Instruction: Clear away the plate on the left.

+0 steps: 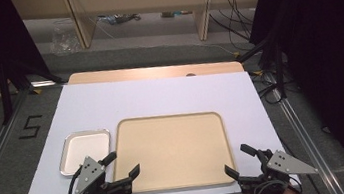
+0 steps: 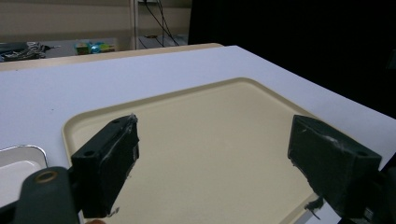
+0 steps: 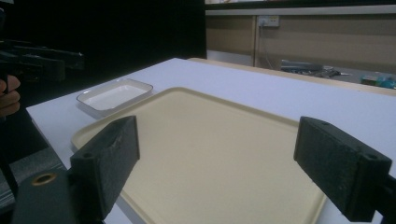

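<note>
A large beige tray point(image 1: 172, 150) lies empty on the white table top, seen close in the left gripper view point(image 2: 210, 140) and the right gripper view point(image 3: 210, 154). A small white dish with a metal rim point(image 1: 85, 151) sits just left of it, also in the right gripper view point(image 3: 115, 95). My left gripper point(image 1: 121, 165) hovers over the tray's near left corner, jaws open and empty point(image 2: 215, 163). My right gripper point(image 1: 239, 160) stands open at the tray's near right corner with nothing between its jaws point(image 3: 219, 168).
The white table top point(image 1: 160, 96) rests on a wooden board, with free surface behind the tray. Black curtains and stands flank both sides. Cables and shelving lie on the floor beyond. A mark "5" point(image 1: 30, 126) is on the floor at left.
</note>
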Demonstrator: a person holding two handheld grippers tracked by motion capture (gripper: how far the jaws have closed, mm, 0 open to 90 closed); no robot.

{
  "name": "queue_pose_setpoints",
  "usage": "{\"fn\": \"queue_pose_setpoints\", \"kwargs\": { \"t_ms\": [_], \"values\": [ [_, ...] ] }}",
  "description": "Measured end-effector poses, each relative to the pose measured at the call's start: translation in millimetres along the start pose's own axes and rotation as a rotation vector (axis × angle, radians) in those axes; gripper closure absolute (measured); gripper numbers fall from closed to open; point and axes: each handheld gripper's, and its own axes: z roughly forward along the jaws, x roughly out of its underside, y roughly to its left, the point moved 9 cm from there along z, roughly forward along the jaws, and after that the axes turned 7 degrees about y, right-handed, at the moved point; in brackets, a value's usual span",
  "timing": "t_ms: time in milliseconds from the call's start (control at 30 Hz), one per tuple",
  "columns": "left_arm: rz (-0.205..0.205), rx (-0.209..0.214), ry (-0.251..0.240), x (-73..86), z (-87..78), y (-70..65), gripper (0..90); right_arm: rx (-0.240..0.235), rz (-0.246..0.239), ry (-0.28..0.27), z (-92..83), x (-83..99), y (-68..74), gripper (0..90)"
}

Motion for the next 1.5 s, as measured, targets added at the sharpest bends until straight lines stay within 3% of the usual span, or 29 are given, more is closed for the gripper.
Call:
{"fn": "queue_pose_setpoints", "kwargs": {
  "t_ms": [433,767,900,1200,1500],
  "values": [
    [-0.004,-0.003,0.002,-0.1,0.6,1.9,16.2,0.0,-0.001,-0.001,0.0,-0.1,0.0,15.2],
    [-0.032,-0.039,0.021,0.9,0.9,11.1,16.2,0.0,0.001,-0.004,0.1,-0.4,-0.2,15.2],
    [-0.053,-0.09,0.032,1.1,1.3,23.3,16.9,0.003,0.0,0.005,-0.3,0.3,-0.4,15.1],
    [-0.097,-0.159,0.083,6.4,2.4,46.6,18.1,0.002,0.001,0.005,-0.3,0.3,-0.4,15.1],
    [-0.123,-0.188,0.103,8.2,3.5,64.6,17.9,0.003,0.002,0.004,-0.3,0.3,-0.4,15.2]
  ]
}}
